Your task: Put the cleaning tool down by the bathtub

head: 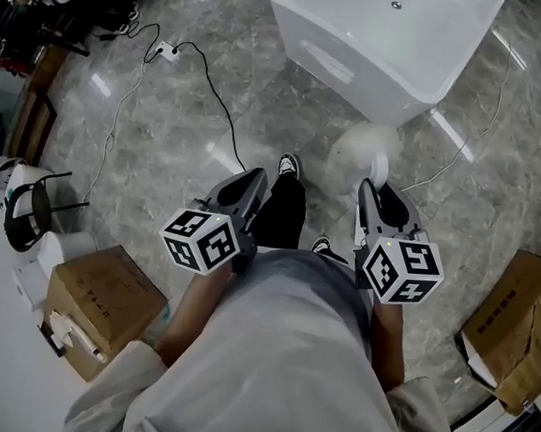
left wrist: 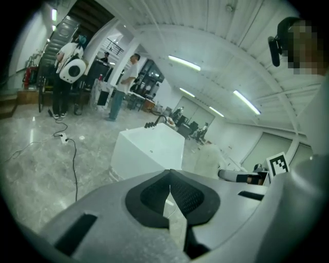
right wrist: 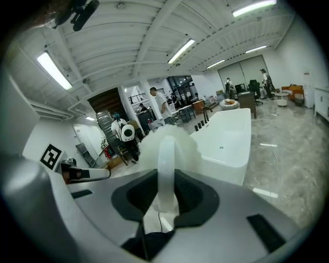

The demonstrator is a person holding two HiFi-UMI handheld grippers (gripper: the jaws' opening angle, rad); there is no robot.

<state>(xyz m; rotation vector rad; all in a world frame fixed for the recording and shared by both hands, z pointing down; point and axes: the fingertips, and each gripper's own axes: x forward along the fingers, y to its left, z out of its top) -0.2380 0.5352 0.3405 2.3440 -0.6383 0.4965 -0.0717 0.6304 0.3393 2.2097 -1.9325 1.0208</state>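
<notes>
Holding the cleaning tool (right wrist: pixel 166 154) by its thin white handle, my right gripper (head: pixel 369 185) has its jaws clamped on it. The fluffy head looks soft and light, so I think the stiff handle is the best place to grip. My left gripper (head: pixel 255 177) has its jaws together on nothing. The bathtub (head: pixel 388 51) is near, just ahead.

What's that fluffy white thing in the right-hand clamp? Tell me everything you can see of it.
The cleaning tool is duster-like: a smooth, pale, plastic-looking handle ending in a fluffy white head. The right gripper is shut on the handle, holding it in the air, head pointing forward toward the white bathtub. Nothing else touches it.
</notes>
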